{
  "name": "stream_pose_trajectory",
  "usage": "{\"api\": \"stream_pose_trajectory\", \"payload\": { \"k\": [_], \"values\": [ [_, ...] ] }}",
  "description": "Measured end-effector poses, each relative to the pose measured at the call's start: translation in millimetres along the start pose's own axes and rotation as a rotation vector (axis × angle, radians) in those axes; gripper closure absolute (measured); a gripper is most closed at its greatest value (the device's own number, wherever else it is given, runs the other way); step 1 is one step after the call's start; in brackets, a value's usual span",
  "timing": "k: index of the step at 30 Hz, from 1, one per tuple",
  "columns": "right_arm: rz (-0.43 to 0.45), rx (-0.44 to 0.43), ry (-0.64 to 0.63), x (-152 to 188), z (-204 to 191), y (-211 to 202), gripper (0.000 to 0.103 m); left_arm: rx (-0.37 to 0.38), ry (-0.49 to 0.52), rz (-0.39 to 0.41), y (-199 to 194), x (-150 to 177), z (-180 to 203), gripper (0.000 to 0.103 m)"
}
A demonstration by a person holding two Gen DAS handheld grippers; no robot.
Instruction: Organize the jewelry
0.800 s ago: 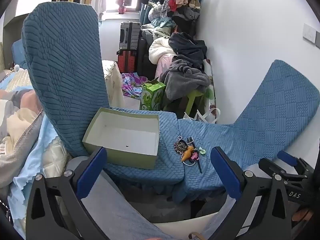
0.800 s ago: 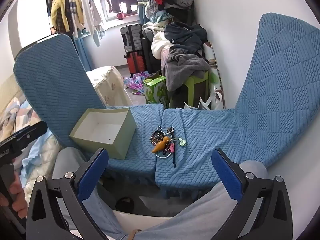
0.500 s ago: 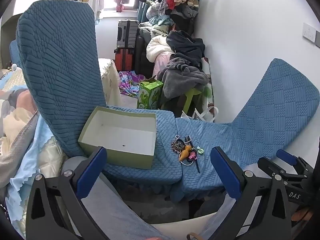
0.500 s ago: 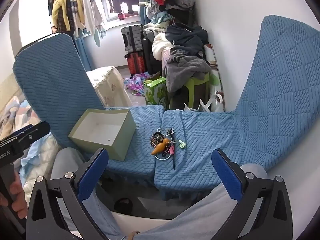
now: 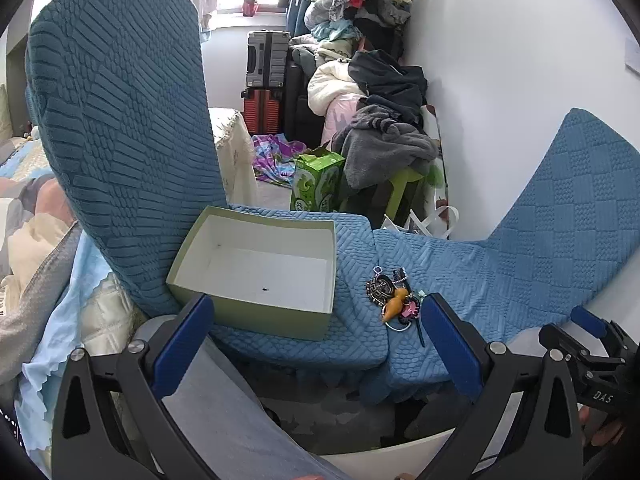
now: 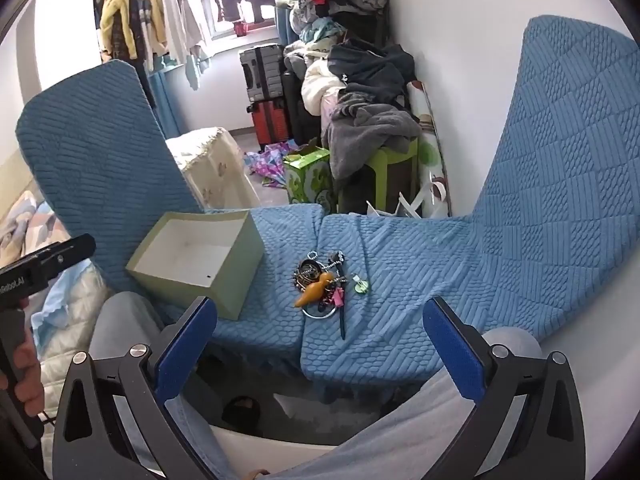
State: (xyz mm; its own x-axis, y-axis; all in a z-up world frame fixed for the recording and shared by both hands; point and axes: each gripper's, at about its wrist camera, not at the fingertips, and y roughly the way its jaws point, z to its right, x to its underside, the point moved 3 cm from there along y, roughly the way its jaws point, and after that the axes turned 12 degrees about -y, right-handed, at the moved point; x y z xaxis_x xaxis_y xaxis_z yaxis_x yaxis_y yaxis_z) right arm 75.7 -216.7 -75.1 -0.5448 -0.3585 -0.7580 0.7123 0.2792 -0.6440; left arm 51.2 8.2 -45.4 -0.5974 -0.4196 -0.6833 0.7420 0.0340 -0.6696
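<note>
A small heap of jewelry [image 5: 394,296] [image 6: 324,286] lies where two blue chair seats meet: an orange gourd-shaped pendant, dark beaded pieces, a metal ring, a pink charm, a green charm and a thin dark stick. To its left an empty pale green box [image 5: 260,268] [image 6: 196,260] with a white inside stands on the left seat. My left gripper [image 5: 316,340] hangs open, short of the box and the heap, nothing between its blue pads. My right gripper [image 6: 320,342] is open too, well back from the heap. The right gripper's tip [image 5: 588,324] shows at the left wrist view's right edge.
Two blue-covered chairs [image 6: 560,168] face each other with tall backs on both sides. The person's legs in grey trousers [image 6: 400,436] lie below the grippers. Behind the seats stand a green carton [image 5: 318,184], a green stool piled with clothes [image 6: 372,136] and suitcases [image 5: 266,76]. Bedding lies at the left.
Both views have drifted slightly; the box and heap sit a little lower and more to the right in the left wrist view. The jaws stay wide and nothing has been touched.
</note>
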Motion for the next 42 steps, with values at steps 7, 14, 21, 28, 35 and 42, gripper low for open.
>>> {"api": "stream_pose_trajectory", "payload": {
  "k": [7,14,21,28,35,42],
  "values": [
    [-0.014,0.000,0.008,1,7,9,0.000,-0.002,0.018,-0.005,2,2,0,0.000],
    [-0.013,0.003,0.010,2,7,11,0.000,0.002,0.024,-0.009,5,3,3,0.000],
    [-0.020,0.008,0.016,5,10,11,0.000,0.011,0.025,-0.027,9,7,4,0.000],
    [-0.028,0.007,0.015,11,9,13,0.000,0.020,0.021,-0.024,9,7,12,0.000],
    [-0.013,0.023,0.027,8,17,9,0.000,0.019,0.022,-0.018,9,5,15,0.000],
    [-0.015,0.020,0.037,10,21,7,0.000,0.009,0.032,-0.026,12,7,17,0.000]
  ]
}}
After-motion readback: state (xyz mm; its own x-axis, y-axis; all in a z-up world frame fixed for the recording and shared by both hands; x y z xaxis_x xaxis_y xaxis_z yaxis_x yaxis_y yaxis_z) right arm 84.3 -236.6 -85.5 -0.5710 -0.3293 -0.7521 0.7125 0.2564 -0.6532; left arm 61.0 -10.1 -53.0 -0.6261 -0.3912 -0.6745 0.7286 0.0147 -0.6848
